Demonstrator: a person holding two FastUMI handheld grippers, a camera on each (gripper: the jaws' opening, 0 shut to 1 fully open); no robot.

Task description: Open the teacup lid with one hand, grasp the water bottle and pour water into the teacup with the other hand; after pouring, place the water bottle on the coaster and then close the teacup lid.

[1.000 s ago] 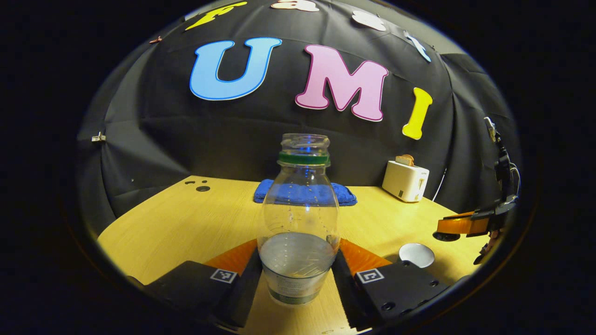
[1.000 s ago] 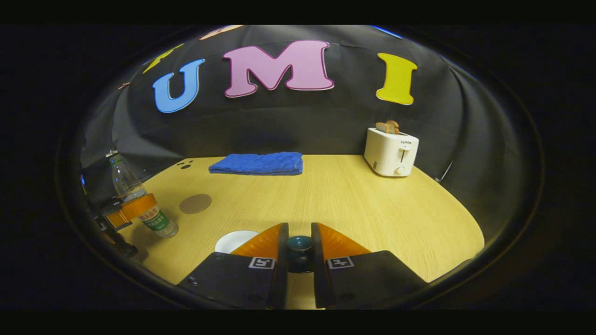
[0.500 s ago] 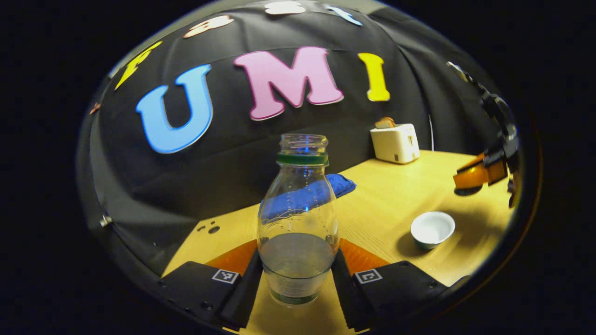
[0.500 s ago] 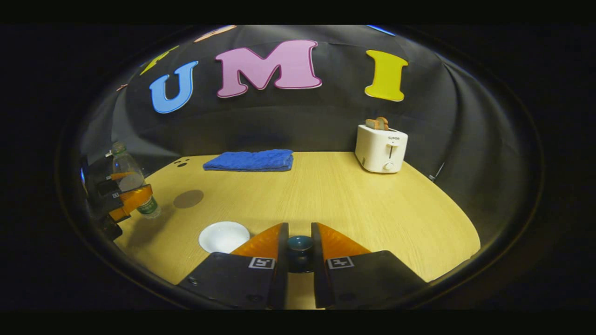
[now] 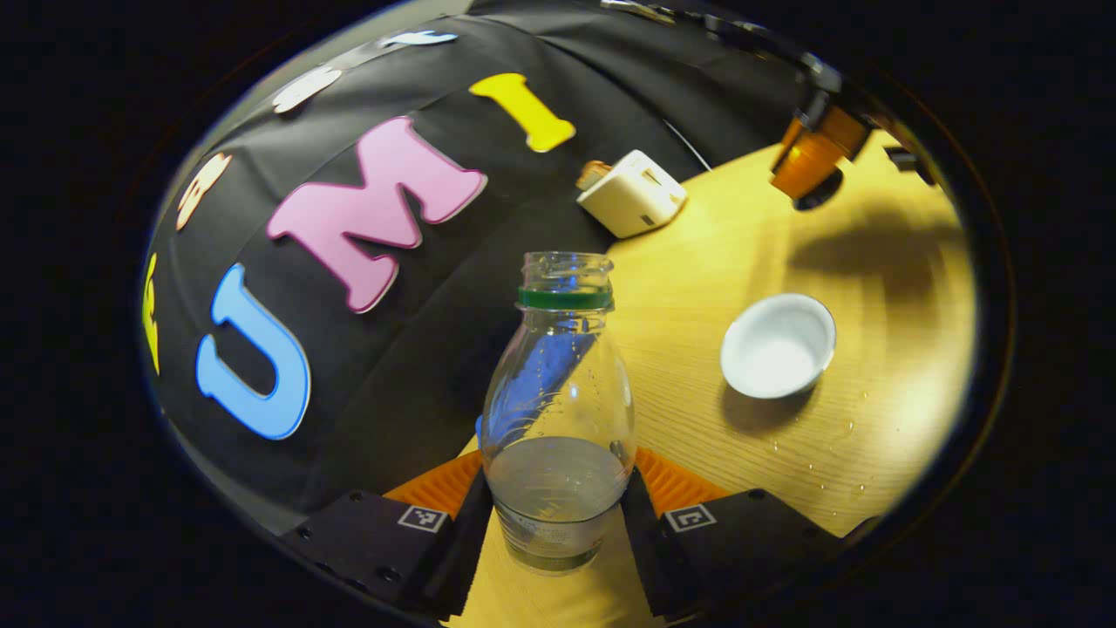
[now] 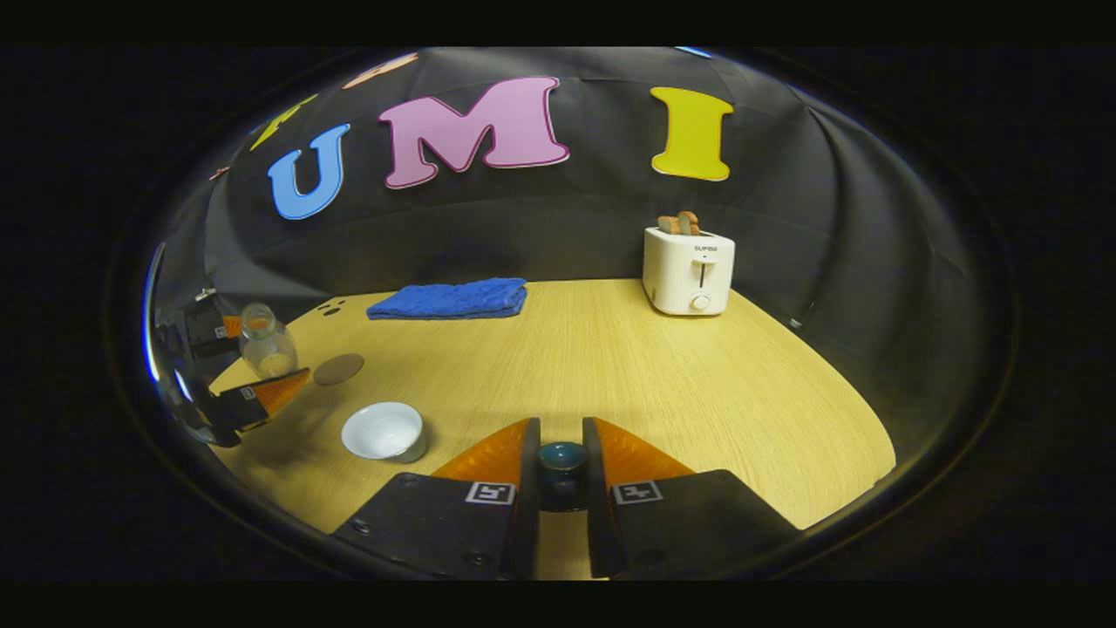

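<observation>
The left gripper (image 5: 558, 501) clamps an uncapped water bottle (image 5: 558, 410), tilted toward the open white teacup (image 5: 776, 344) on the wooden table (image 5: 697, 262). The right gripper (image 6: 561, 462) pinches the dark teacup lid (image 6: 561, 467) by its knob, held above the table, the coaster (image 6: 338, 368) lying beyond the cup.

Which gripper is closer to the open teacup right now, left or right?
Left, as far as I can judge. The left gripper, shut on the water bottle, hangs tilted just beside the teacup. The right gripper holds the teacup lid slightly farther off.
</observation>
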